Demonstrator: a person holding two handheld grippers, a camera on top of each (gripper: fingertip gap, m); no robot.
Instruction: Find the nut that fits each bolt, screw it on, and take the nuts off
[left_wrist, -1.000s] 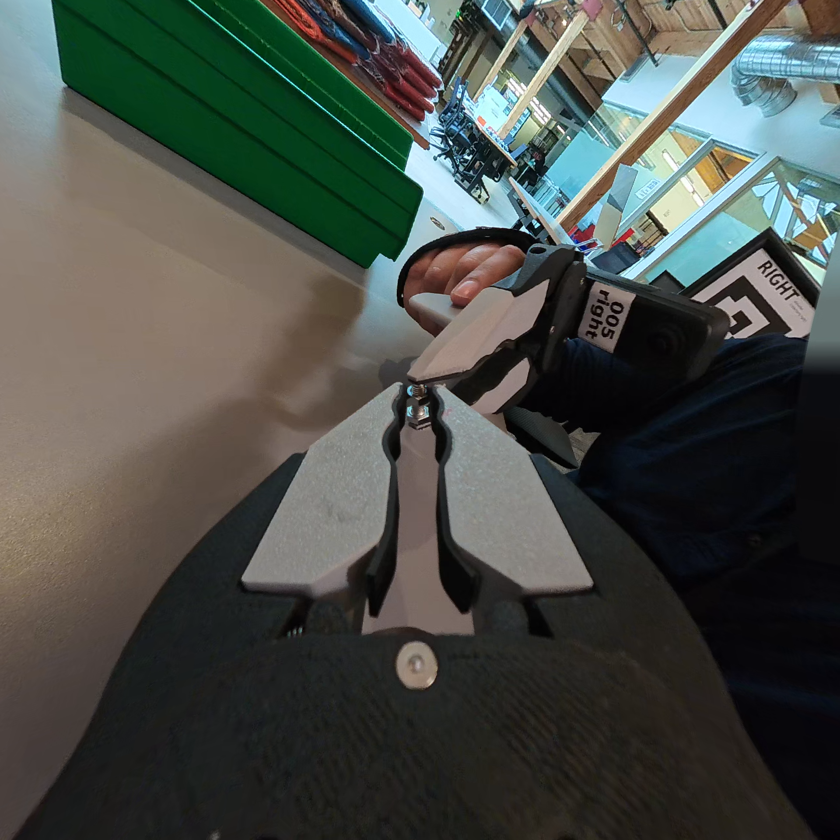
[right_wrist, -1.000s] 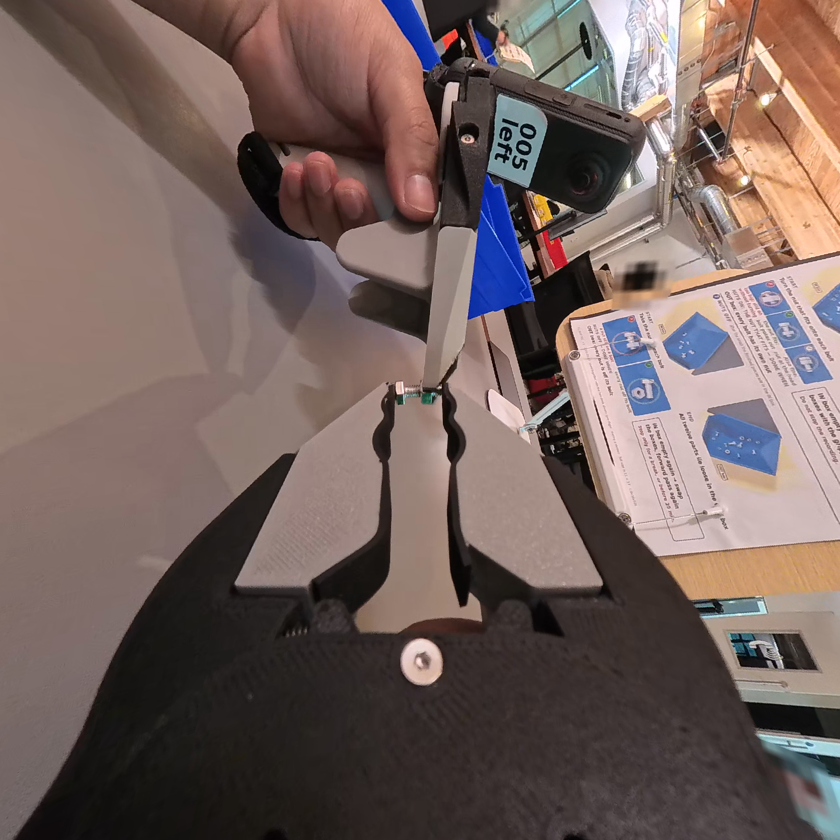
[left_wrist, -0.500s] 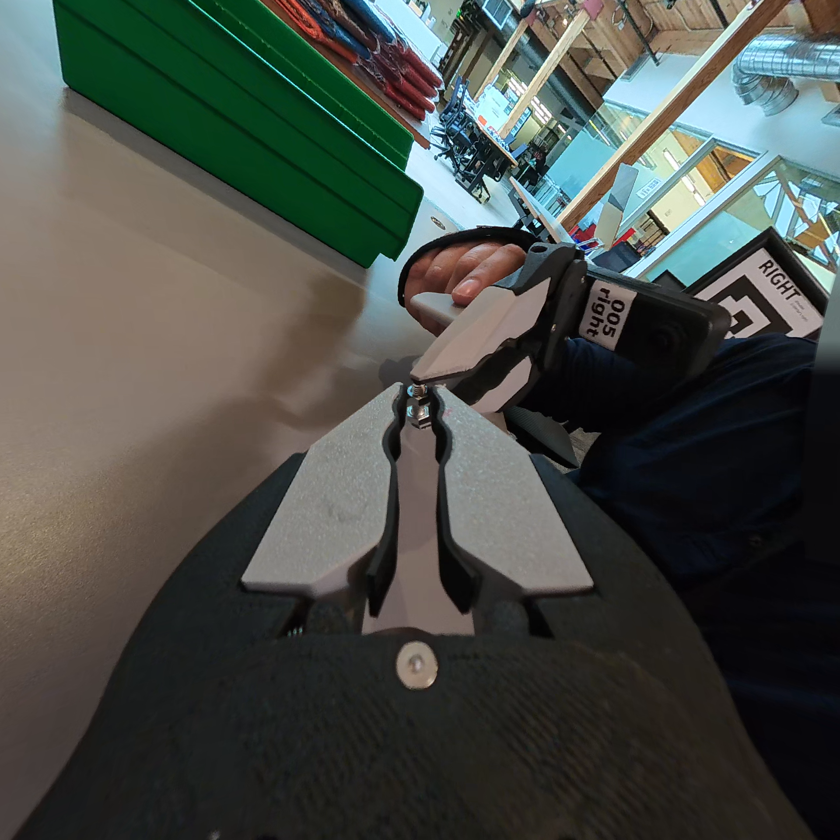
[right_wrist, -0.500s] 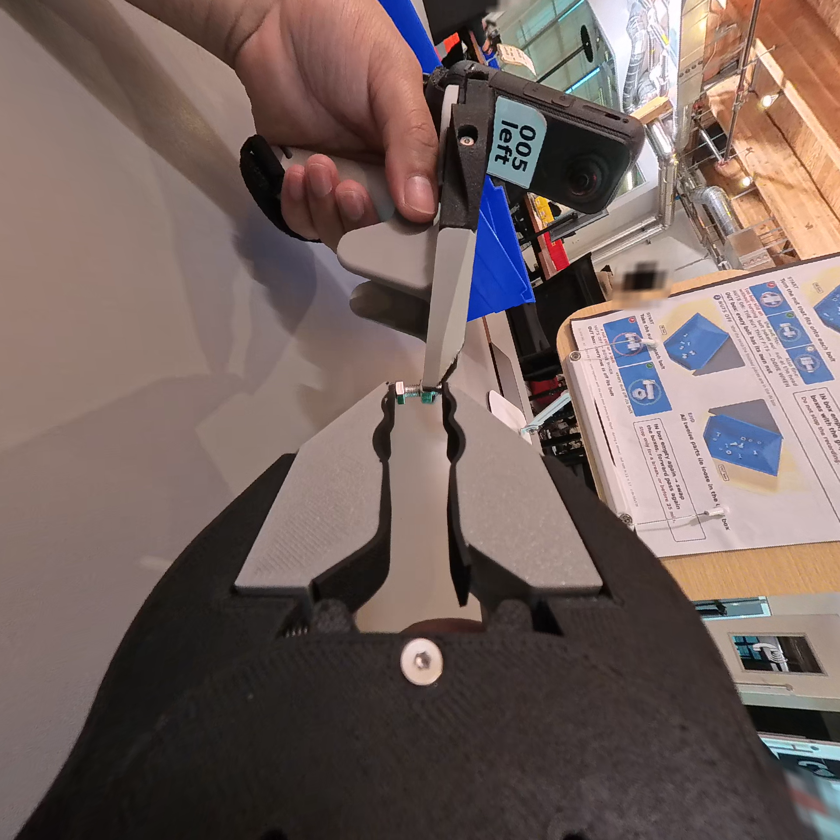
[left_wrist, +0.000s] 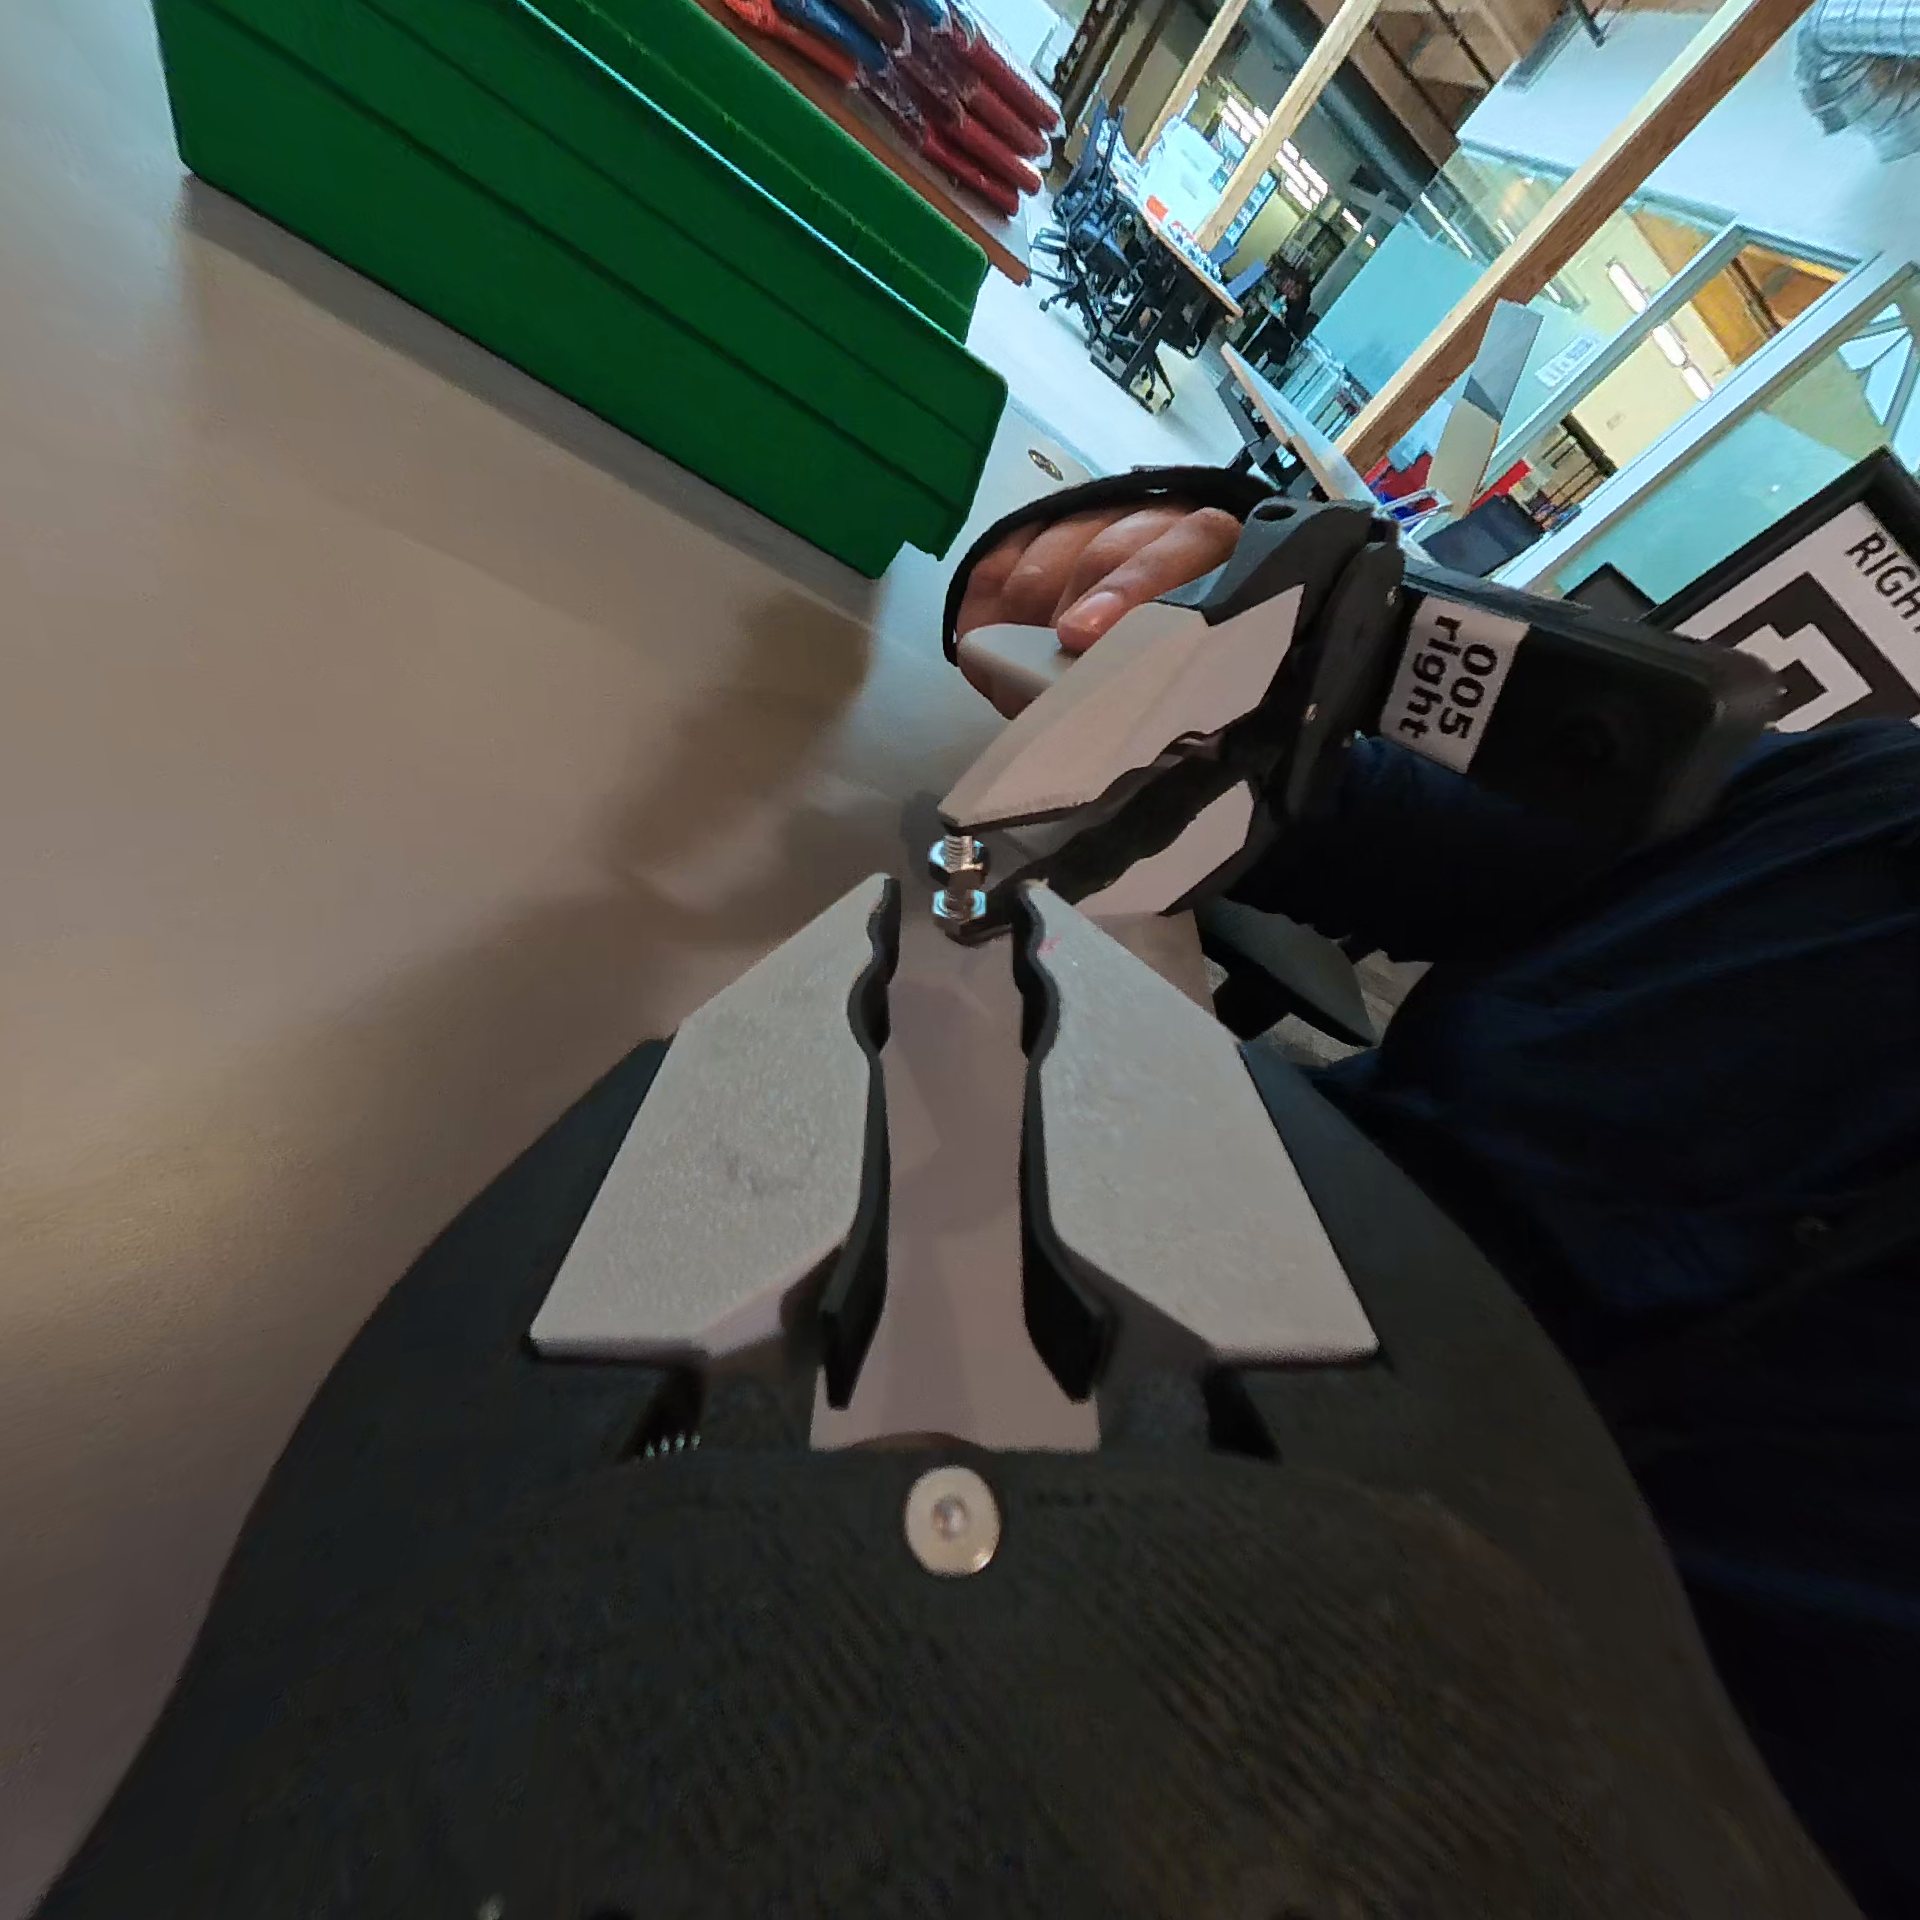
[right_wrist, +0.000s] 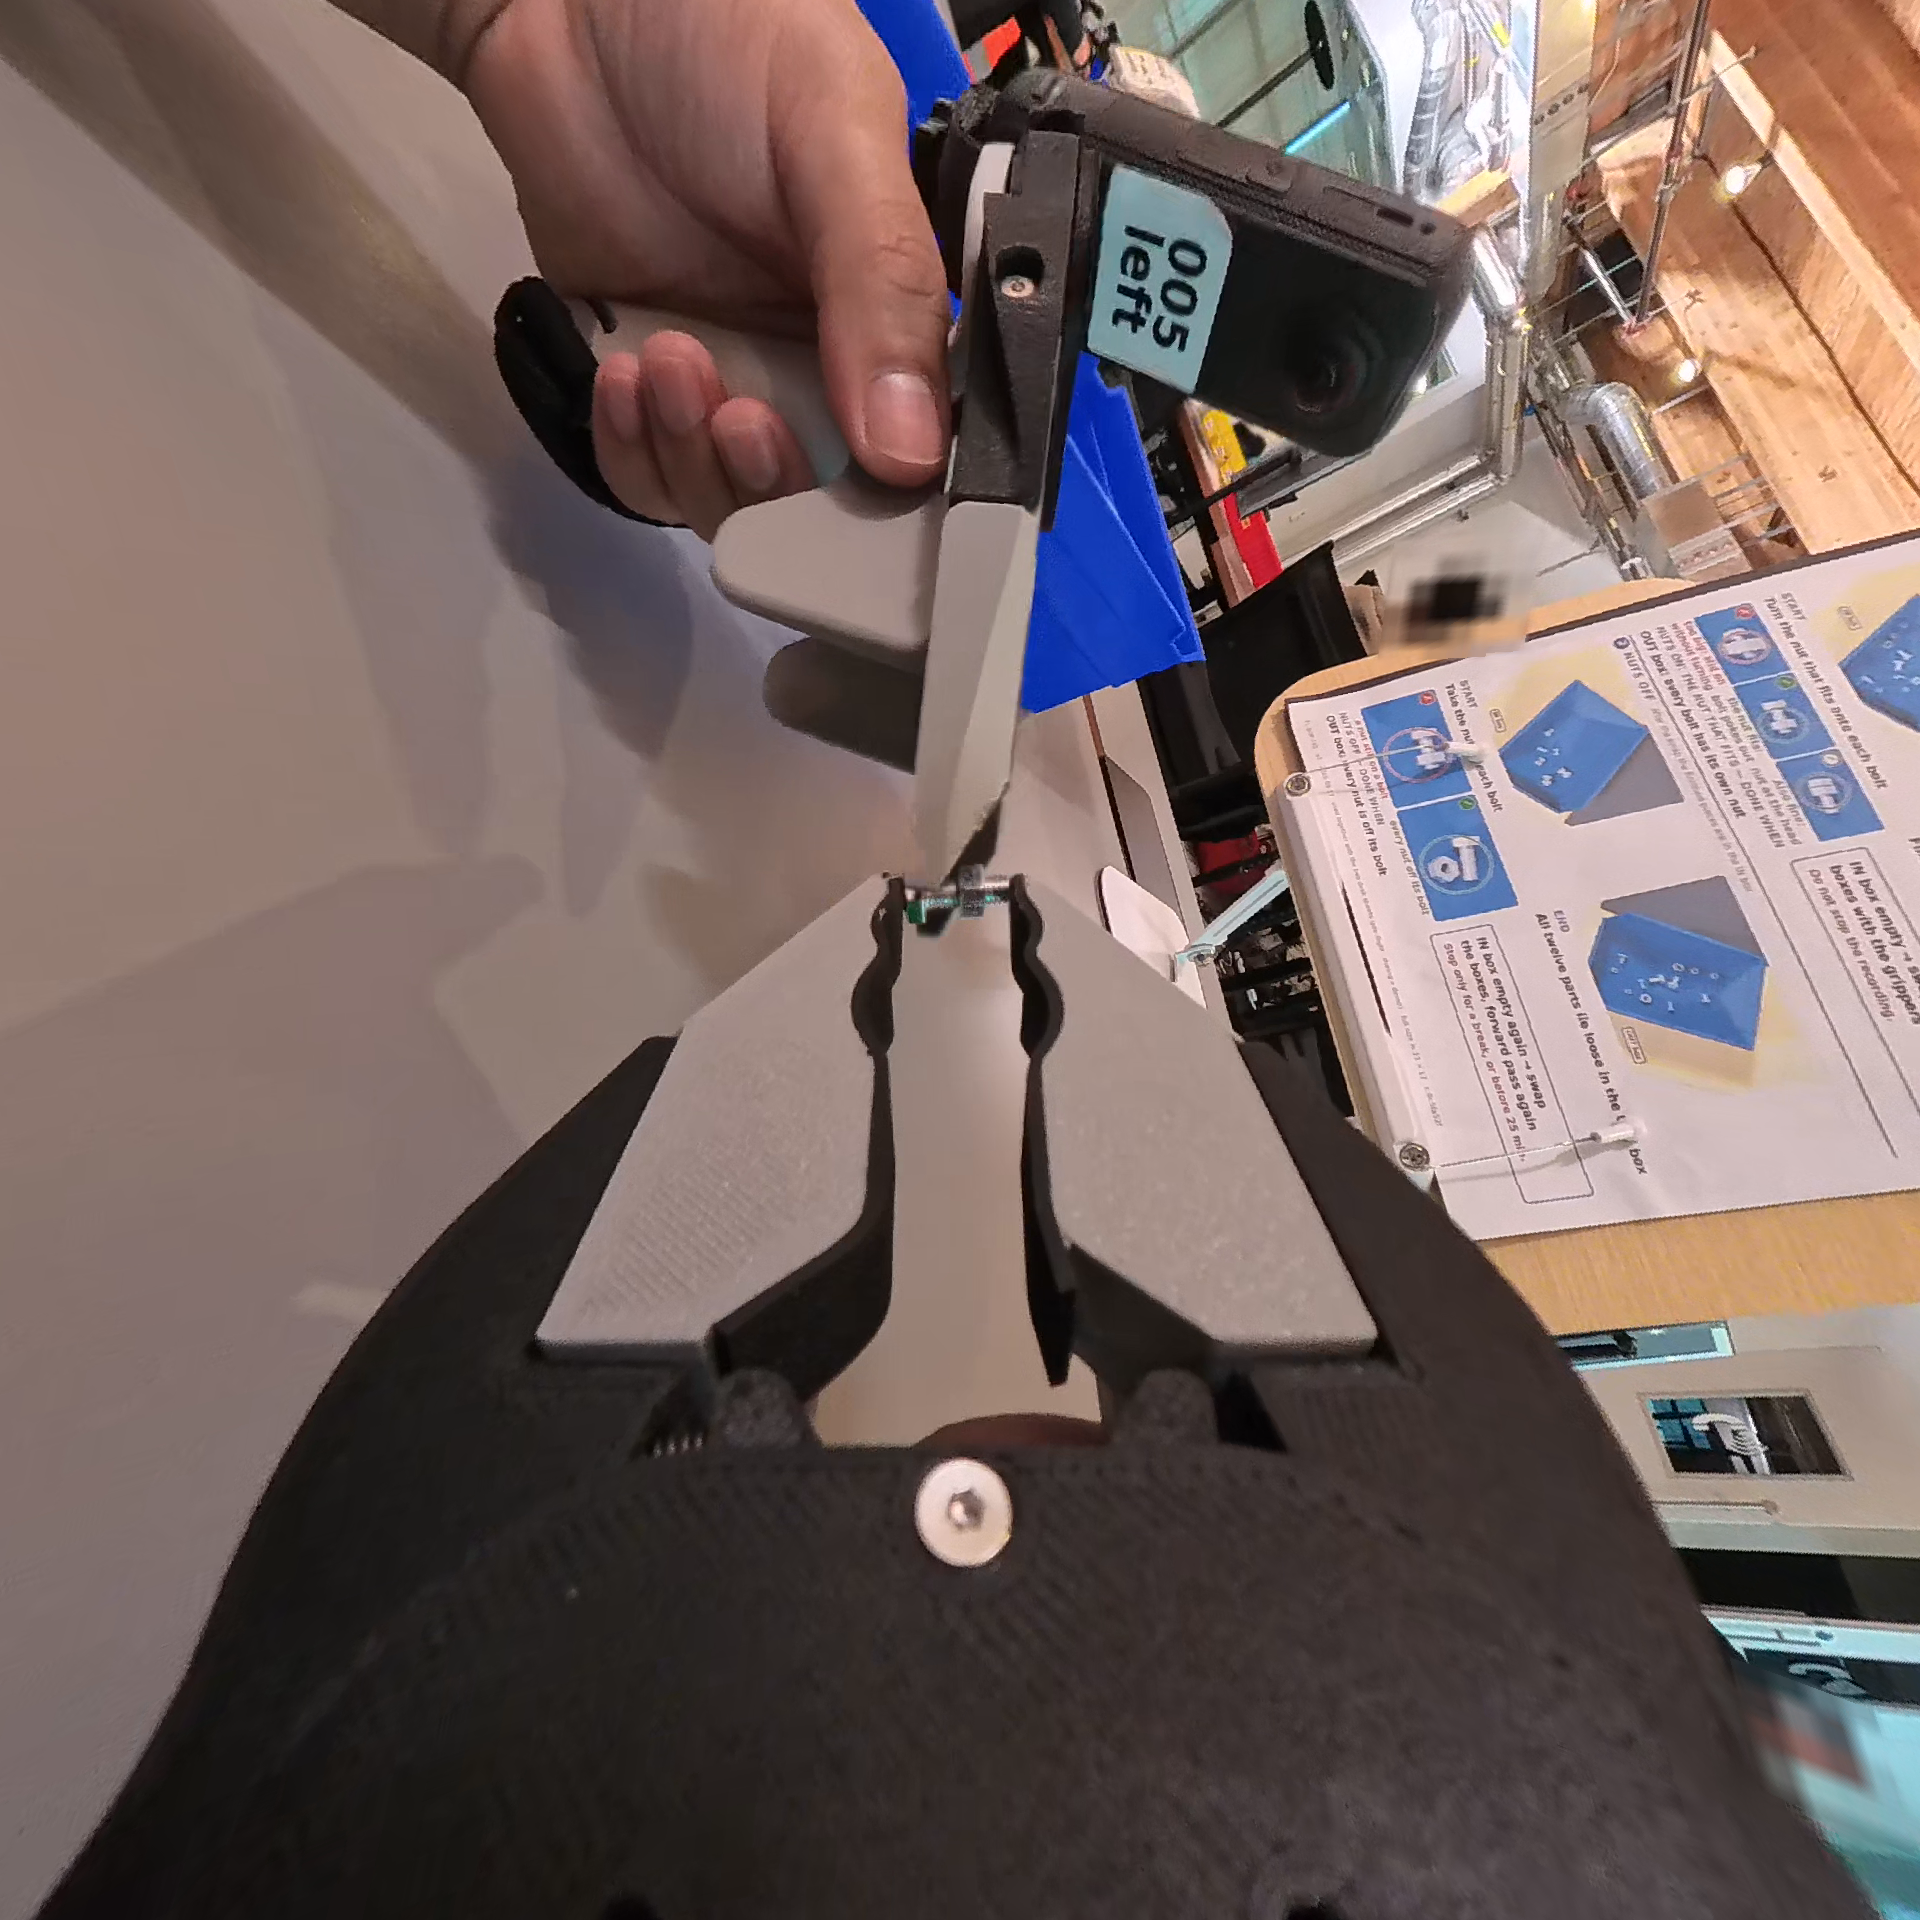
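Note:
A small steel bolt (left_wrist: 958, 881) with a hex nut (left_wrist: 958, 854) on its thread is held above the grey table. My right gripper (right_wrist: 956, 891) is shut on the bolt (right_wrist: 940, 900), gripping it end to end, with the nut (right_wrist: 971, 894) near its right finger. In the left wrist view the right gripper (left_wrist: 961, 862) comes in from the right. My left gripper (left_wrist: 954, 896) is open, its tips either side of the bolt's lower hex without touching it. In the right wrist view the left gripper (right_wrist: 961, 831) comes down edge-on from above.
Green stacked boxes (left_wrist: 582, 208) stand at the back of the table (left_wrist: 312, 727). A blue bin (right_wrist: 1101, 582) lies behind the left gripper. A printed instruction sheet (right_wrist: 1662, 883) on a wooden board stands to the right. A person's hands hold both grippers. Less than 4 cm separates the two grippers' tips.
My left gripper was shut on the nut and has now opened, its fingers spread apart. The right gripper still holds the bolt in the same place.

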